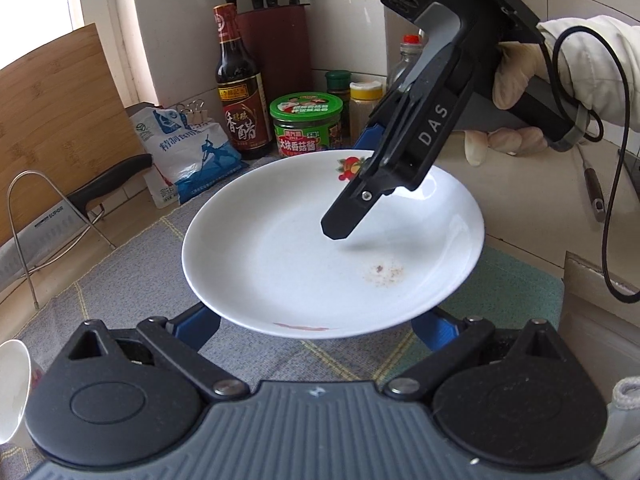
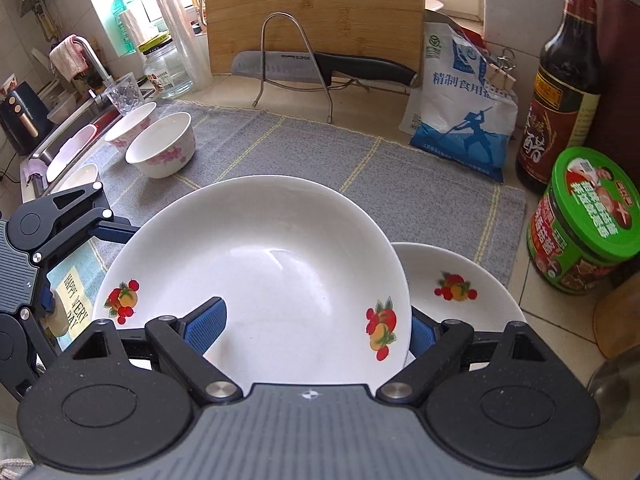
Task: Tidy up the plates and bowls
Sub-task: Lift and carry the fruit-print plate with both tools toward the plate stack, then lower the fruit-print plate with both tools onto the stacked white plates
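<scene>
A white deep plate [image 2: 260,264] with fruit prints hangs tilted above the grey mat [image 2: 304,148]. My right gripper [image 2: 312,330] is shut on its rim, one pad inside the dish and the other behind the rim. In the left wrist view the same plate [image 1: 304,252] shows a few brown specks, and the right gripper [image 1: 352,184] comes in from the upper right. My left gripper [image 1: 316,326] stands open, its fingertips hidden under the plate's near rim. A second fruit plate [image 2: 460,292] lies flat to the right, partly under the held one. Two pink-flowered bowls [image 2: 160,144] stand at the mat's far left.
A soy bottle [image 2: 560,92], a green-lidded jar [image 2: 580,224] and a salt bag [image 2: 460,120] crowd the right side. A knife on a wire rack [image 2: 296,64] leans against the cutting board [image 2: 316,8] behind. More dishes sit in the sink [image 2: 68,152]. A bowl rim [image 1: 12,392] shows at the lower left.
</scene>
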{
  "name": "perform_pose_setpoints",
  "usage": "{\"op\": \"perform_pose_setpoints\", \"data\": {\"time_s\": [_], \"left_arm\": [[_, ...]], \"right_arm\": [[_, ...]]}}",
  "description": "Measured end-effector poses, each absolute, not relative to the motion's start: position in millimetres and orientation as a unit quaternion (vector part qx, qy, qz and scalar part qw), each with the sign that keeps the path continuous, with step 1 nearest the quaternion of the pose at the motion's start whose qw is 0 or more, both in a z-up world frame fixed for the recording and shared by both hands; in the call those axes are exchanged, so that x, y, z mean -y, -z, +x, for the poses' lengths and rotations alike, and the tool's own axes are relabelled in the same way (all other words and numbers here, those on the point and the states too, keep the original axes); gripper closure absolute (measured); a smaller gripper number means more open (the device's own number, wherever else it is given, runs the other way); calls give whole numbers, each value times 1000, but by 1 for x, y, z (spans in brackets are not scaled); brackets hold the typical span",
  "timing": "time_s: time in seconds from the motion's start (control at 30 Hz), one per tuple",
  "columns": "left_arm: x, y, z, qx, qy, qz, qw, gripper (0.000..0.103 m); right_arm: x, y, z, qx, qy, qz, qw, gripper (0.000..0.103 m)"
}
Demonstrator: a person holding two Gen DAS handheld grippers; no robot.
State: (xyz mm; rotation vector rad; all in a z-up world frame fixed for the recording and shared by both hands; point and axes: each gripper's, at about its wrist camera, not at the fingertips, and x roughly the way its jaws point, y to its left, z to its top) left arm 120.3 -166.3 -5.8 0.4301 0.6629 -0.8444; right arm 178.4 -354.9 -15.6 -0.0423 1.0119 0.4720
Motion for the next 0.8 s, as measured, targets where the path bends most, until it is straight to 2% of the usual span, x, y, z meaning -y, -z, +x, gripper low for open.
{"op": "perform_pose_setpoints", "data": {"time_s": [0.8], "left_arm": [[197, 14, 127, -322, 424, 217, 818, 2]], "right_arm": [[393, 33, 165, -486, -193, 14, 852, 9]]}}
